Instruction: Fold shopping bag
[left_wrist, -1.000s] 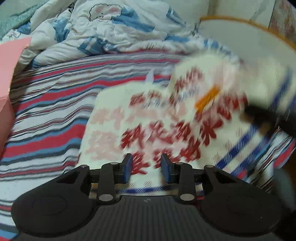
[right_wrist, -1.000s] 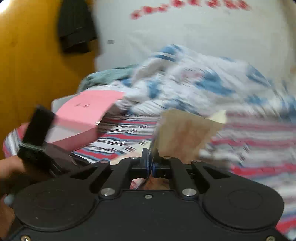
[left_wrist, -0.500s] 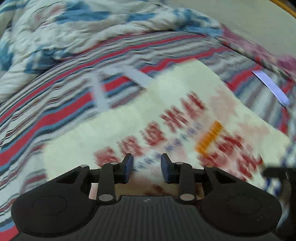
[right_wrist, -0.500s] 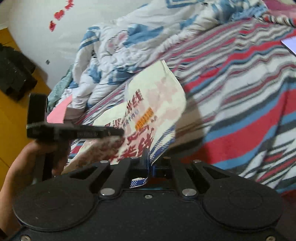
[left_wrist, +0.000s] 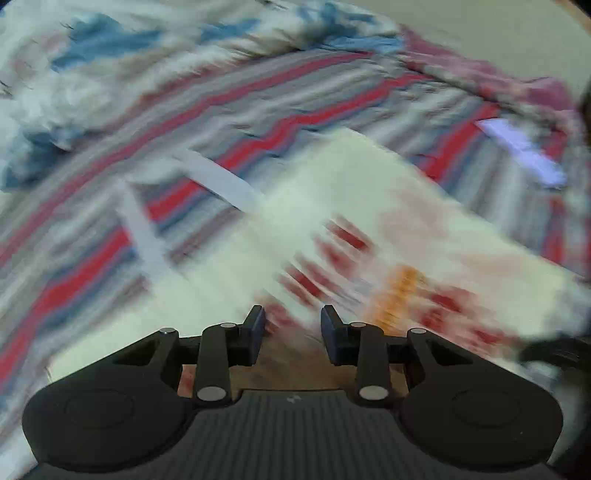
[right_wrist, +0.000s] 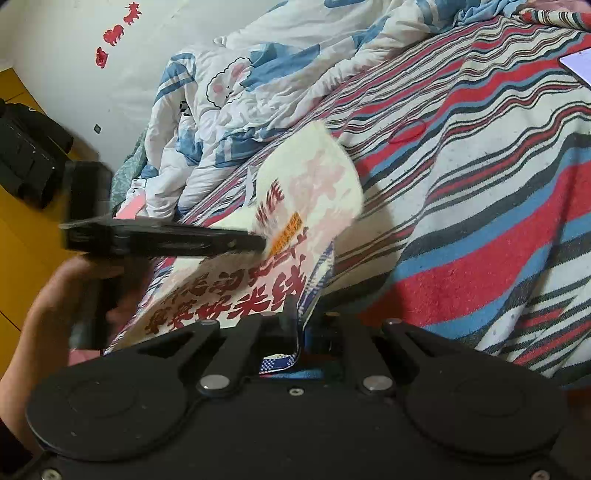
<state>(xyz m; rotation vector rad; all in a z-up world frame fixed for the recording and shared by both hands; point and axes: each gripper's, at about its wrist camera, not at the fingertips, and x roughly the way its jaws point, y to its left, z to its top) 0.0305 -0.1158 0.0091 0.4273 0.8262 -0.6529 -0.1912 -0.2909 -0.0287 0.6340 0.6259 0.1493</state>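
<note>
The shopping bag (left_wrist: 351, 206) is cream with red characters, an orange patch and a blue plaid hem. It lies partly on the striped bed, one end lifted and curling over (right_wrist: 317, 184). My right gripper (right_wrist: 301, 325) is shut on the plaid hem at the bag's near edge. A hand (right_wrist: 55, 295) holds my left gripper (right_wrist: 258, 242), whose tip rests at the printed middle of the bag. In the blurred left wrist view its jaws (left_wrist: 292, 321) stand apart just over the bag, pressing on nothing. Two pale handle straps (left_wrist: 221, 181) lie on the sheet beyond.
A red, blue and white striped sheet (right_wrist: 480, 221) covers the bed. A crumpled blue-and-white duvet (right_wrist: 258, 74) is piled at the far side. A pale flat item (left_wrist: 524, 155) and a red hair band (right_wrist: 406, 131) lie on the sheet. A black garment (right_wrist: 29, 155) hangs on a yellow wall.
My right gripper rolled and sank with the bag's hem, so the raised bag came down towards the bed. My left gripper slid across the bag and rolled, its jaws unchanged.
</note>
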